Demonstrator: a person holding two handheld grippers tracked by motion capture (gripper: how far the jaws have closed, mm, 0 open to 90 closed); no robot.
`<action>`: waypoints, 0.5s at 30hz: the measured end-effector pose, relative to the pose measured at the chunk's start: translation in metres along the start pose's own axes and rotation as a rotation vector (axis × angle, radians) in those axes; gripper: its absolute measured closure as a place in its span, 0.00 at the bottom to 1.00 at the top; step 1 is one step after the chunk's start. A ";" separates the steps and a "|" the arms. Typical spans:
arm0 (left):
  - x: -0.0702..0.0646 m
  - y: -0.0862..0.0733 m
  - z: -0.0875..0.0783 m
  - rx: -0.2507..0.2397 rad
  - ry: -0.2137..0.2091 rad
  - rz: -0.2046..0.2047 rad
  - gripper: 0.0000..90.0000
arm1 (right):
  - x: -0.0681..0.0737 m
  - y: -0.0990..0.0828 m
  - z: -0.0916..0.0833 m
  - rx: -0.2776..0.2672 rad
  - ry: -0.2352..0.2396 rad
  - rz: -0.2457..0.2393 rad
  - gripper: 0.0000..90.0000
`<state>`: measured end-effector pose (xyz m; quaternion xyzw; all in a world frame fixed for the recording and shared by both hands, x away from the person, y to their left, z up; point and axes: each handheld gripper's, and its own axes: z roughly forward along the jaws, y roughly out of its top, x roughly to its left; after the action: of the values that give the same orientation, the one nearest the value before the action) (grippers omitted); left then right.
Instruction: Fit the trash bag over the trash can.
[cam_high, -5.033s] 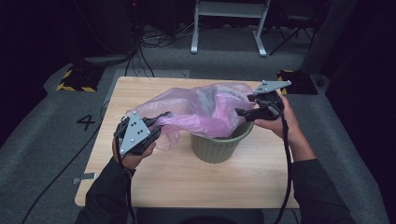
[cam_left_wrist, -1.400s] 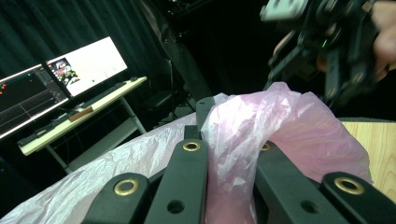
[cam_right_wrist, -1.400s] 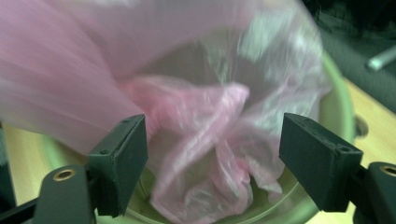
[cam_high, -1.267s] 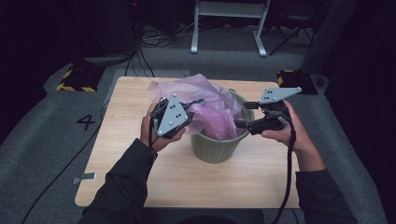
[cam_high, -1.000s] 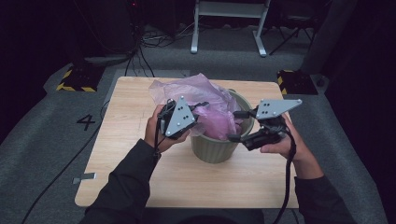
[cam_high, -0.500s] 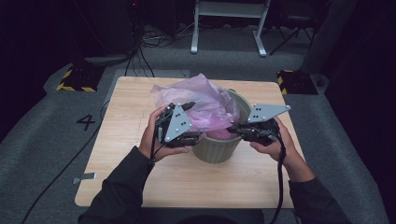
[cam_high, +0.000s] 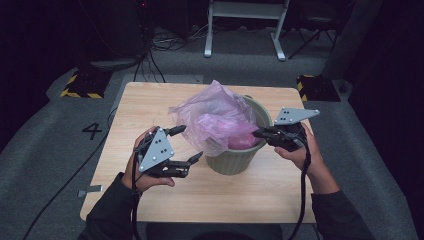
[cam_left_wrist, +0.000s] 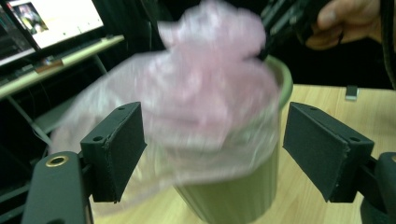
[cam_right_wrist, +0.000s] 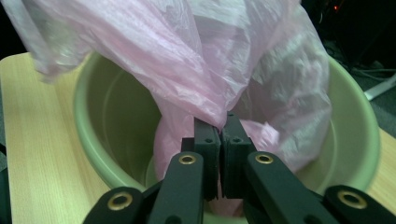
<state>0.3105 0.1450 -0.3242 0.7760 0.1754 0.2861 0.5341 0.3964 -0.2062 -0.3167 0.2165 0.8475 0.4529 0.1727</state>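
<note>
The pink plastic bag (cam_high: 216, 120) sits half in, half out of the green bin (cam_high: 235, 160) at the middle of the wooden table (cam_high: 150, 105): its bottom is tucked down inside, while the top billows in a crumpled heap above the rim and spills over the side nearer the left hand. On the bin's far side the right gripper (cam_high: 261, 133) reaches in over the rim, and the right gripper view has its jaws pressed together with a fold of the pink film (cam_right_wrist: 210, 100) pinched between the pads, so it holds the bag by a gather just inside the bin (cam_right_wrist: 107, 126). The left gripper (cam_high: 186, 144) stands just beside the bin on the table side, jaws spread wide and just been opening, with nothing between them; its own view looks at the bag (cam_left_wrist: 205, 102) and bin (cam_left_wrist: 238, 196) through the gap, apart from both. As for progress, I'd call the lining about halfway: the bag is in the bin, but the mouth isn't opened out or folded over the rim all round, and that's the work left.
</note>
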 end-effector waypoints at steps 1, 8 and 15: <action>0.000 -0.003 0.003 0.012 0.001 -0.003 0.23 | -0.002 -0.002 -0.001 0.002 0.002 0.005 0.97; 0.007 -0.016 0.023 0.047 0.027 -0.063 0.32 | -0.011 -0.015 -0.009 0.016 -0.006 0.008 0.80; 0.011 -0.021 0.027 0.036 0.011 -0.037 0.55 | -0.004 -0.013 -0.025 -0.065 -0.017 -0.015 0.35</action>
<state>0.3368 0.1389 -0.3480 0.7805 0.1977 0.2772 0.5244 0.3846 -0.2319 -0.3143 0.2083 0.8323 0.4773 0.1899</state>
